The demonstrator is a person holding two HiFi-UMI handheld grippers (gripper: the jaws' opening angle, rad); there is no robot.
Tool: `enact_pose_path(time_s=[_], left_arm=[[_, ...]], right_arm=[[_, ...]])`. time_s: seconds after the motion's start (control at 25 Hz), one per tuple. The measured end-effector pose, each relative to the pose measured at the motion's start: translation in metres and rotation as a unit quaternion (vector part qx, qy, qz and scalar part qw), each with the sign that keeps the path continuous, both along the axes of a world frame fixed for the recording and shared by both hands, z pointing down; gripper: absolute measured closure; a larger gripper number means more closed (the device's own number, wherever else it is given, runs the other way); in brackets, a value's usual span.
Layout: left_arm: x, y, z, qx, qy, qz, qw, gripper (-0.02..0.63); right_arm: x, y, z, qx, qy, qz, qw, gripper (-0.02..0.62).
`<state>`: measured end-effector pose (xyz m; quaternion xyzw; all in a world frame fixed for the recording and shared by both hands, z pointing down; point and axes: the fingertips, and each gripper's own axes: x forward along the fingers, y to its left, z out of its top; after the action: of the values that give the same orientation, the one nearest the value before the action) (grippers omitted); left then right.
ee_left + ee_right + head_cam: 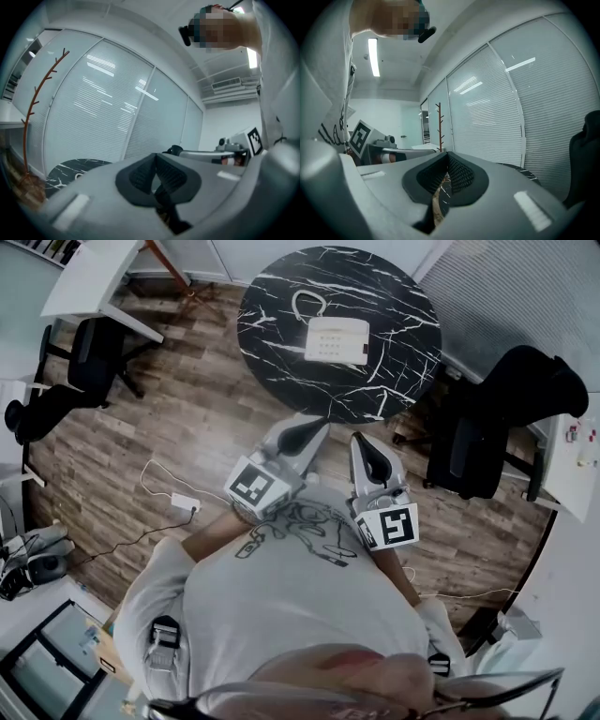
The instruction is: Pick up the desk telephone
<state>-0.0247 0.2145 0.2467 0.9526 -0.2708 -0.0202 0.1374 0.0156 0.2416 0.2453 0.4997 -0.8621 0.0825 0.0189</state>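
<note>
A white desk telephone (336, 339) with its coiled cord lies on a round black marble table (272, 324) at the top of the head view. My left gripper (312, 427) and right gripper (364, 448) are both held close to the person's chest, well short of the table, pointing toward it. Both are shut with nothing between the jaws. In the left gripper view the left gripper (155, 159) shows its pads pressed together, with the table's edge (63, 171) low at the left. The right gripper (448, 159) looks the same in the right gripper view.
A black office chair (497, 418) stands right of the table and another chair (89, 357) at the left by a white desk (89, 282). A white power strip and cable (183, 502) lie on the wood floor. Blinds cover the glass wall (93, 117), beside a wooden coat stand (35, 101).
</note>
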Motion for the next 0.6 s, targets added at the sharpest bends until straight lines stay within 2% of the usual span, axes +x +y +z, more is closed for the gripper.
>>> enact_pose_path(time_s=[0.6], left_arm=[[-0.002, -0.157, 0.003, 0.002, 0.006, 0.021, 0.9998, 0.603]], right_arm=[[-0.009, -0.162, -0.006, 0.0, 0.012, -0.001, 1.0, 0.589]])
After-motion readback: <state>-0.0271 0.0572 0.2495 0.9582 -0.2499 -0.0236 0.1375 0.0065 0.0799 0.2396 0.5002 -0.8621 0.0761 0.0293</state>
